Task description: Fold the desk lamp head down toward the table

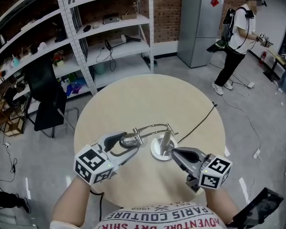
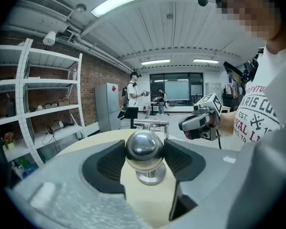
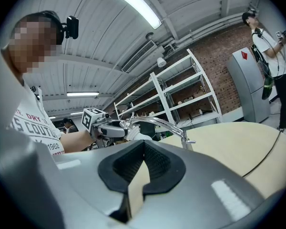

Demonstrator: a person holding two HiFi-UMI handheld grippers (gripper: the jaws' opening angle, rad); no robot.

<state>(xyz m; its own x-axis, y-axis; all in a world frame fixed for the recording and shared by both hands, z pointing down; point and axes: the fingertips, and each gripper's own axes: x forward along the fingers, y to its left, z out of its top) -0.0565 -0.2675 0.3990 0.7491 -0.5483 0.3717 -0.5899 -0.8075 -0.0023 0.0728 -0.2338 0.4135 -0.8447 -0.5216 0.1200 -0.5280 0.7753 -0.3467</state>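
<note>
Left claw (image 1: pixel 129 144): nearest the camera, low in the head view. Its jaws are clamped on the lamp head (image 2: pixel 144 148), one pad on each side.
Lamp head: a round chrome shell held over the worktop (image 1: pixel 133 99), left of the lamp base (image 1: pixel 156 151).
Lamp arm (image 1: pixel 152 126): a thin chrome tube arching from the upright post (image 1: pixel 166 140) across to the head.
Lamp base: a white disc standing on the worktop, in the half nearer the person.
Right claw (image 1: pixel 174 151): jaws drawn together with nothing between them. The tips are at the base's right rim, and I cannot tell if they touch it.
Cable (image 1: pixel 198 123): black, running from the base over the worktop's right edge to the floor.
Worktop: round and pale beige.
Surroundings: white shelving (image 1: pixel 109 32) and a black chair (image 1: pixel 45 99) beyond on the left. A grey fridge (image 1: pixel 200 27) and another person (image 1: pixel 236 42) are beyond on the right.
</note>
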